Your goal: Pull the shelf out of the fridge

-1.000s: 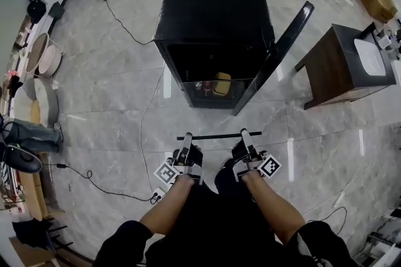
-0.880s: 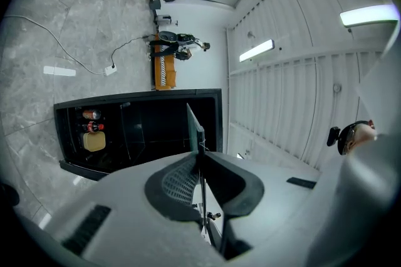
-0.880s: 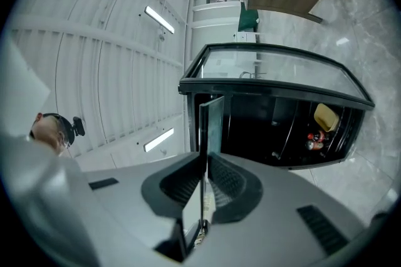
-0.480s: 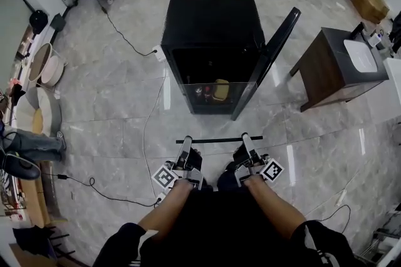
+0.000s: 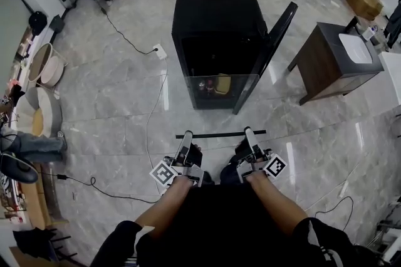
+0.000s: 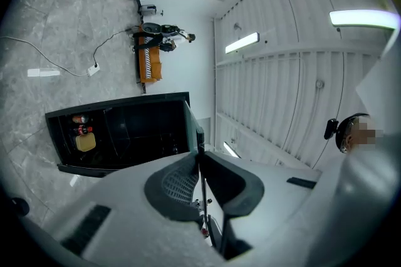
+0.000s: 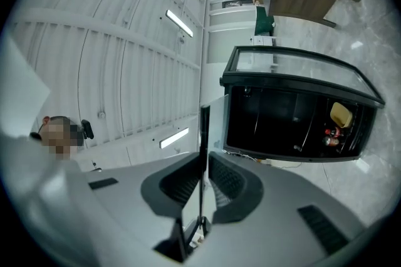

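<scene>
The left gripper (image 6: 200,164) is clenched on the near edge of the glass shelf (image 5: 219,134), the thin pane being seen edge-on between its ribbed pads in the left gripper view. The right gripper (image 7: 205,175) is likewise clamped on the same near edge, further to the right, with the pane pinched between its pads. The shelf is held roughly level above the floor (image 5: 113,90), and its black front bar is turned away from the person. It is fully out of the fridge (image 5: 216,15) and well apart from it, between the fridge's open front and the person's forearms. The black fridge is set on the floor towards the far side, with its door (image 5: 269,52) swung open to the right. Bottles (image 5: 205,86) and a yellow container (image 5: 222,85) are seen low inside. A wooden cabinet (image 5: 326,65) is placed near the floor's right edge.
</scene>
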Available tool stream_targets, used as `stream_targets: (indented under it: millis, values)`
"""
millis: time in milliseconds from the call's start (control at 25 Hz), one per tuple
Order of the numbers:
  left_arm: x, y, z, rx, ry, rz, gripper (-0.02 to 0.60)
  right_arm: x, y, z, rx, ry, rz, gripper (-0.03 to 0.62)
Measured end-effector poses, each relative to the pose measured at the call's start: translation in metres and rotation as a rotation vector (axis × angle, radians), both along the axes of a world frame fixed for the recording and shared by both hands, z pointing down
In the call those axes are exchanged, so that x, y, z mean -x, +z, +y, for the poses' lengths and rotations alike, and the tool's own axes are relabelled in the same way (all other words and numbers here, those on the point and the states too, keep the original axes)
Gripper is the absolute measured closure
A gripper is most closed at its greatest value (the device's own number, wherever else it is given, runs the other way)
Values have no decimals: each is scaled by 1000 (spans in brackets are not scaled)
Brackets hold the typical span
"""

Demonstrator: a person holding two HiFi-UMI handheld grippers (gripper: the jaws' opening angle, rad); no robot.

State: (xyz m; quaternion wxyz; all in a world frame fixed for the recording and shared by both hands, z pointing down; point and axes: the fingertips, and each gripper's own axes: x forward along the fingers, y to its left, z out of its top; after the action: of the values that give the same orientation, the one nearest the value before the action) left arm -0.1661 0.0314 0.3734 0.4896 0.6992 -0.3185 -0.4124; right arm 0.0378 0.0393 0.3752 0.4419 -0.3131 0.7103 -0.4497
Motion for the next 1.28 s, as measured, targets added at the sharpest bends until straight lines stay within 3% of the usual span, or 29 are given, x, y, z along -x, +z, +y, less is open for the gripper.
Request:
stream_targets:
  millis: [520,1280]
  values:
    - [6,-17,35,-63,52,-10,545,7,-15,43,-53,34,-4,549]
    - [10,-31,51,-68,62,-11,545,11,-35,60,-81,28,9,545]
